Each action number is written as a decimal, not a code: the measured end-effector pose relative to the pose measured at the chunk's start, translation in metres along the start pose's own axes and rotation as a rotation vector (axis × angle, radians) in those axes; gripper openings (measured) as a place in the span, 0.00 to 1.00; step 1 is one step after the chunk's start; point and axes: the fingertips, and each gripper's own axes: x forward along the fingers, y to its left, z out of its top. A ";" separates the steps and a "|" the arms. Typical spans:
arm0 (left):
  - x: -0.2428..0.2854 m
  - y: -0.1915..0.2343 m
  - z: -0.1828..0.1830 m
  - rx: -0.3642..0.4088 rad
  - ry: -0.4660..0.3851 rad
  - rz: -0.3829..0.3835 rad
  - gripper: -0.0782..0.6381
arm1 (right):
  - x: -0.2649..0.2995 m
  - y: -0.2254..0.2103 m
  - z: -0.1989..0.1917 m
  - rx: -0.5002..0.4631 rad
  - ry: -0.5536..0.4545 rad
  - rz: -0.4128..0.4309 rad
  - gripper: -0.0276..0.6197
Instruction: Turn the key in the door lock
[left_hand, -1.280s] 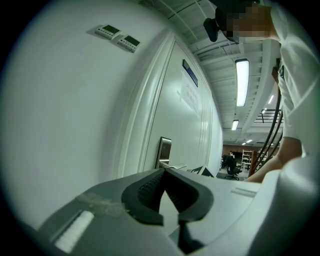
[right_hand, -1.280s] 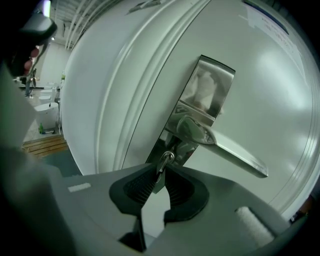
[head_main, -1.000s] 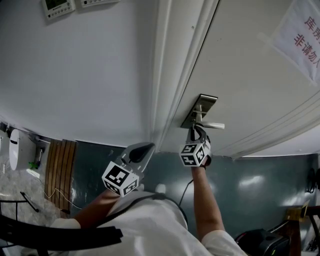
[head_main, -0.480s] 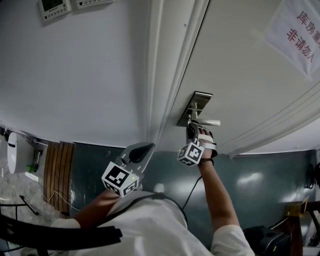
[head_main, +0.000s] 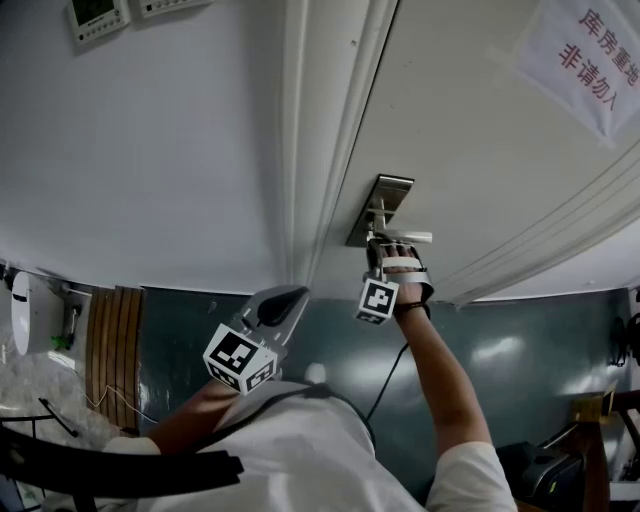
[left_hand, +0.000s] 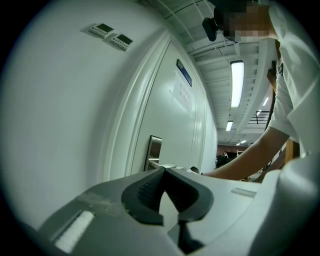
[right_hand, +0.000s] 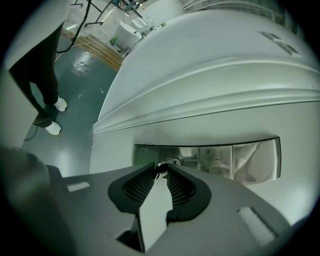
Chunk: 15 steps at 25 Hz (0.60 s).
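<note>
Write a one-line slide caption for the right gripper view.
Right gripper, fingers opening around the key seated in the shiny metal lock plate.

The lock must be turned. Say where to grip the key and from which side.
Grip the key by its protruding head, straight on toward the lock plate, one pad on each face. The right gripper is lined up so, jaws opening around it.

One door (head_main: 480, 150), two wall panels (head_main: 95, 12)

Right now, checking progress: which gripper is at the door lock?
The right gripper: its jaws are opening with the key between them at the lock plate. The left gripper hangs back, jaws together, empty.
</note>
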 end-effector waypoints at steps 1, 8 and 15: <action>0.001 -0.001 0.000 0.001 -0.001 -0.003 0.11 | 0.000 0.000 0.000 0.011 0.003 -0.003 0.17; 0.005 -0.004 0.004 0.011 -0.005 -0.012 0.11 | 0.000 -0.002 0.000 0.122 -0.016 -0.019 0.17; 0.009 -0.004 0.001 0.005 0.008 -0.016 0.11 | -0.009 -0.008 -0.001 0.359 -0.052 -0.056 0.23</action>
